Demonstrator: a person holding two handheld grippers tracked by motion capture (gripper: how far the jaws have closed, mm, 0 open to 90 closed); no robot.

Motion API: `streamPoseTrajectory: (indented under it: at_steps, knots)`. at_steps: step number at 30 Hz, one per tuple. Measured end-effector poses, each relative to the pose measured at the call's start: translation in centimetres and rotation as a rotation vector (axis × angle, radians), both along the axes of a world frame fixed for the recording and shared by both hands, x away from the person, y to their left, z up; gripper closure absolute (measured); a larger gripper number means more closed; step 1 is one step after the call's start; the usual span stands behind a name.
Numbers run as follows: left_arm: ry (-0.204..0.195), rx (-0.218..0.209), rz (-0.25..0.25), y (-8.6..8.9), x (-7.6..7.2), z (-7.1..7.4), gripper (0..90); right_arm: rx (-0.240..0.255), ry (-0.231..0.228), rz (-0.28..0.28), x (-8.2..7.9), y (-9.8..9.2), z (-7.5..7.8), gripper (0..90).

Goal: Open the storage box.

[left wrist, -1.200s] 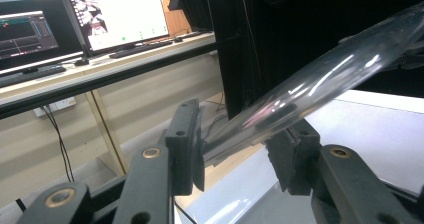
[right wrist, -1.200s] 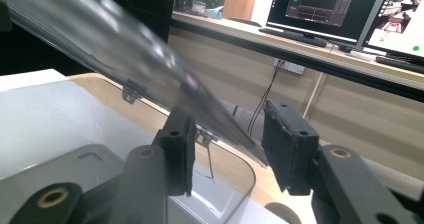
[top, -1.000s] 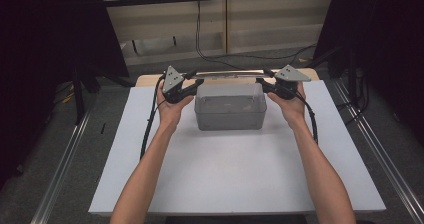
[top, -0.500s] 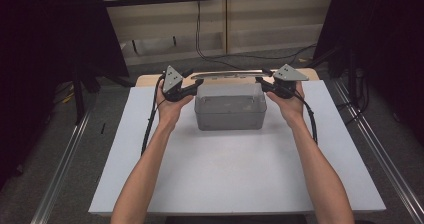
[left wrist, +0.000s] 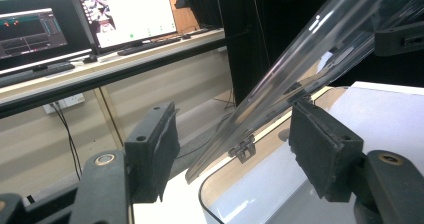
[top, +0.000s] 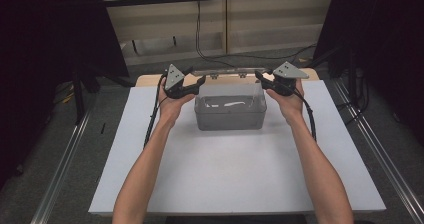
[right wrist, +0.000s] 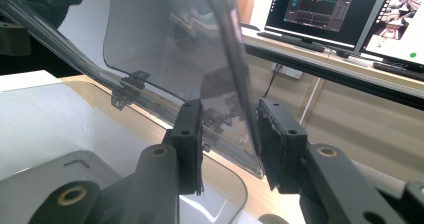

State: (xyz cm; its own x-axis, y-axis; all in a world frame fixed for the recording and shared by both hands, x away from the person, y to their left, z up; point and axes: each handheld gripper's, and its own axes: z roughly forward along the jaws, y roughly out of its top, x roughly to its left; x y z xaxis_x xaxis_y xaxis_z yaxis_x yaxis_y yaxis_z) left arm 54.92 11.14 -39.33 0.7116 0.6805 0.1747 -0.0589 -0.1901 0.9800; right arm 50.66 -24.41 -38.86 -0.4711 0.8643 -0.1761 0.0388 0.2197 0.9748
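The lid [top: 227, 73] now stands raised over the box [top: 230, 113] at upper centre; my right gripper [right wrist: 227, 134] clamps its edge, my left gripper [left wrist: 235, 144] has just opened off it.

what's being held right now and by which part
The right claw holds the clear hinged lid of the box by its side edge. The left claw, jaws just opened, straddles the lid's other edge without pressing.

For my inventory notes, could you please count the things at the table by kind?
Clear plastic box with hinged lid: 1
Grippers: 2, left gripper and right gripper
White table: 1
Total: 4
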Motion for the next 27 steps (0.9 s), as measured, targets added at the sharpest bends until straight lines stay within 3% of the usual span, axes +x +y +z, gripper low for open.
streamPoseTrajectory:
  at_steps: [8,13,17,20,21,27]
  knots:
    - [0.005,0.016,0.009,0.4,0.9,-0.5,37.3,0.012,-0.001,-0.004,0.5,0.0,0.3,63.9]
    - [0.030,-0.024,0.002,0.4,1.5,-0.8,38.8,0.014,0.001,-0.007,0.8,0.0,0.5,64.1]
    - [0.034,-0.029,0.000,0.2,1.8,-0.9,41.8,0.020,-0.005,-0.008,0.9,0.0,0.5,64.2]
    - [0.026,0.001,0.006,-0.2,2.0,-0.8,43.9,0.023,-0.002,-0.005,1.0,-0.1,0.5,64.1]
    - [0.031,-0.017,0.001,-0.3,2.0,-0.8,43.9,0.024,-0.004,-0.005,1.1,-0.1,0.5,64.2]
    - [0.049,0.013,0.006,-0.5,2.3,-0.6,47.4,0.019,0.000,-0.014,1.5,0.0,0.9,64.5]
